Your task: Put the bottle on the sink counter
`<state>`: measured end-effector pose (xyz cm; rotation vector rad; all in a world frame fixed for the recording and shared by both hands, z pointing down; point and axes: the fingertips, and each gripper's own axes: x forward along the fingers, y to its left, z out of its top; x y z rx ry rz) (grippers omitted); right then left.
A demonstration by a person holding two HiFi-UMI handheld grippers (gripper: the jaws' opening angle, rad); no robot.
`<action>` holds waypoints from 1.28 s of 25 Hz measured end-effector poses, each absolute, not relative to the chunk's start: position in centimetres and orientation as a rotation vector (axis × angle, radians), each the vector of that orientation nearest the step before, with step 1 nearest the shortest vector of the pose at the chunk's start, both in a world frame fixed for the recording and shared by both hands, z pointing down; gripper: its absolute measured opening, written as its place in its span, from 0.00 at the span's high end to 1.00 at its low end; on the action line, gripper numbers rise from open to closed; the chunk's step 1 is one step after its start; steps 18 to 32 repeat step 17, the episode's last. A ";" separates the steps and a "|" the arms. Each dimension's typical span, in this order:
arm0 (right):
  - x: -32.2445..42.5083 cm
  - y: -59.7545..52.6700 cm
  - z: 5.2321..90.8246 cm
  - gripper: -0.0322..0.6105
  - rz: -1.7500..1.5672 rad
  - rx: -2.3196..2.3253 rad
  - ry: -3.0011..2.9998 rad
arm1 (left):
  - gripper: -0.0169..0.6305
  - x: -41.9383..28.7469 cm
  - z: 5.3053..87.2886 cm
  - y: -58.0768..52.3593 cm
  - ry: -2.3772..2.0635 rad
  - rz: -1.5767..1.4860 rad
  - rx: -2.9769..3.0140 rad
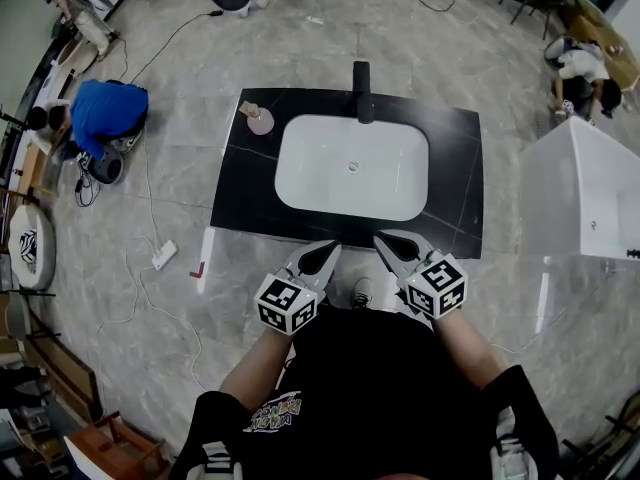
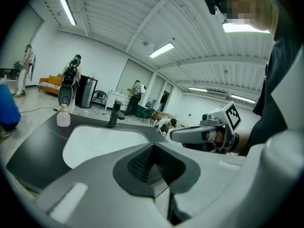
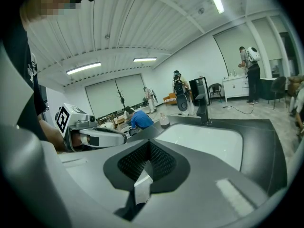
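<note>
Left gripper point(image 1: 320, 258): jaws pressed together, nothing between them. Its own view shows the ribbed pads meeting in a closed notch. Right gripper point(image 1: 398, 250): the same, pressed together and empty.

Both sit low in the centre of the head view, side by side, near each other but apart. Their tips are at the near edge of the black worktop point(image 1: 455, 173) and aimed across it. Judgement: this is a resting or ready pose, since neither carries anything and neither is near the task's thing.

Outward: a white basin point(image 1: 300, 168) takes up the middle of the worktop. A black tap point(image 1: 362, 93) stands at its far edge, upper centre of the frame.

The bottle point(image 1: 260, 120) is small and pinkish with a pale cap. It stands upright on the worktop's upper-left corner, left of the tap and just beside the basin's rim, well apart from both grippers. A small tan thing sits right against it; I cannot tell what it is.

Judgement: the bottle is already on the worktop, so the goal looks met as things lie. Closed, empty jaws held back from it fit that. The corner spot makes sense: flat surface, off the basin's slope, out of the tap's way.

Beyond: a stone-patterned floor with loose cables, and a person in blue point(image 1: 105, 113) crouched at the left edge, not involved.
</note>
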<state>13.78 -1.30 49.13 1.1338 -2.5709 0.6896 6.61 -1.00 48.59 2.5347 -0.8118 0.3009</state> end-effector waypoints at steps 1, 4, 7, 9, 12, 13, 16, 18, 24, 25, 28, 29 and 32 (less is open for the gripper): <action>13.8 -1.4 49.2 0.91 0.690 1.132 -2.569 | 0.97 6.7 48.6 -1.0 -0.810 0.300 2.536; 13.9 -1.4 49.4 0.91 0.689 1.132 -2.563 | 0.97 6.6 48.5 -1.2 -0.814 0.290 2.539; 13.8 -1.4 49.4 0.91 0.686 1.132 -2.558 | 0.97 6.4 48.6 -1.3 -0.821 0.282 2.534; 13.8 -1.4 49.4 0.91 0.686 1.130 -2.557 | 0.97 6.4 48.7 -1.3 -0.823 0.280 2.528; 13.7 -1.5 49.5 0.91 0.686 1.125 -2.557 | 0.97 6.4 49.0 -1.2 -0.822 0.282 2.522; 13.7 -1.5 49.5 0.91 0.687 1.125 -2.558 | 0.97 6.4 49.0 -1.2 -0.822 0.283 2.521; 13.8 -1.4 49.6 0.91 0.690 1.127 -2.558 | 0.97 6.5 49.1 -1.1 -0.824 0.283 2.520; 13.8 -1.3 49.7 0.91 0.691 1.128 -2.557 | 0.97 6.5 49.2 -1.0 -0.825 0.282 2.519; 13.8 -1.3 49.7 0.91 0.691 1.128 -2.557 | 0.97 6.5 49.2 -1.0 -0.825 0.282 2.519; 13.8 -1.3 49.7 0.91 0.691 1.128 -2.557 | 0.97 6.5 49.2 -1.0 -0.825 0.282 2.519; 13.8 -1.3 49.7 0.91 0.691 1.128 -2.557 | 0.97 6.5 49.2 -1.0 -0.825 0.282 2.519; 13.8 -1.3 49.7 0.91 0.691 1.128 -2.557 | 0.97 6.5 49.2 -1.0 -0.825 0.282 2.519; 13.8 -1.3 49.7 0.91 0.691 1.128 -2.557 | 0.97 6.5 49.2 -1.0 -0.825 0.282 2.519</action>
